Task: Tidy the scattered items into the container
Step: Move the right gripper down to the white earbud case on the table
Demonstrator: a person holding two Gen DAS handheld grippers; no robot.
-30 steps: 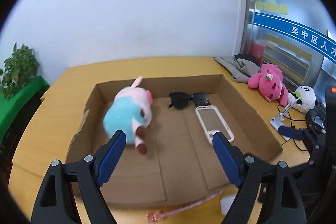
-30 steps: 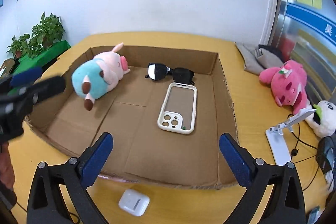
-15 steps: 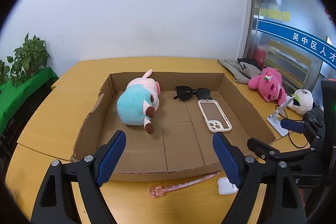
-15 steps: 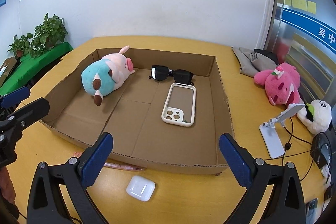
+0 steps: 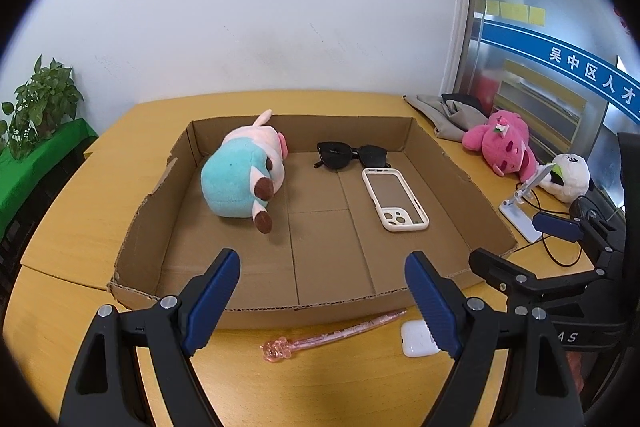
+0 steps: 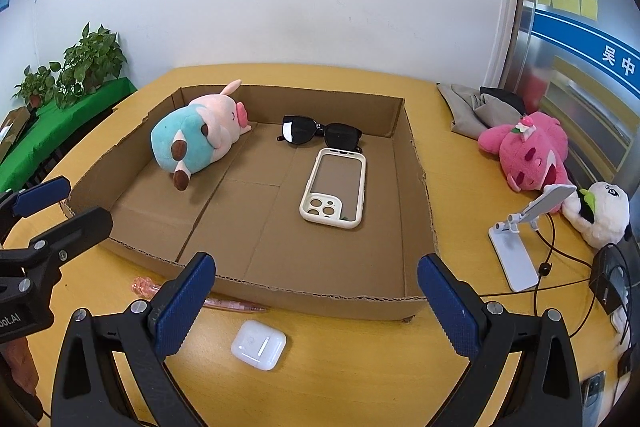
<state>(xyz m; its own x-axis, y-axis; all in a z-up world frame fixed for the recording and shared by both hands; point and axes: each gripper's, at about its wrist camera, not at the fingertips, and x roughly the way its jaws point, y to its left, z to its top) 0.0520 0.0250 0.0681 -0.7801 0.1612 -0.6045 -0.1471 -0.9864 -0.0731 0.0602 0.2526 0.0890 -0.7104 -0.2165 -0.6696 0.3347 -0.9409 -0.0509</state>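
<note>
**Cardboard box part-filled, two items outside it**

Cardboard box, shallow and open-topped, sits on the yellow table. Inside it: blue-and-pink plush toy lying on its side at the far left, black sunglasses near the far wall, cream phone case flat just in front of the sunglasses, camera cutouts toward the near side.

On the table outside the near wall: pink pen lying roughly along the box front, just beside it; white earbud case near the pen's tip, lid closed, apart from the box.

Left gripper: jaws spread wide, nothing between the blue pads, above the near box edge and pen. Right gripper: jaws wide apart too, empty, earbud case below and between the fingers but not touched. Each gripper shows at the edge of the other's view.

Right of the box, well apart: pink plush, panda plush, white phone stand with cables, grey cloth. Potted plants on a green-covered surface at left.
</note>
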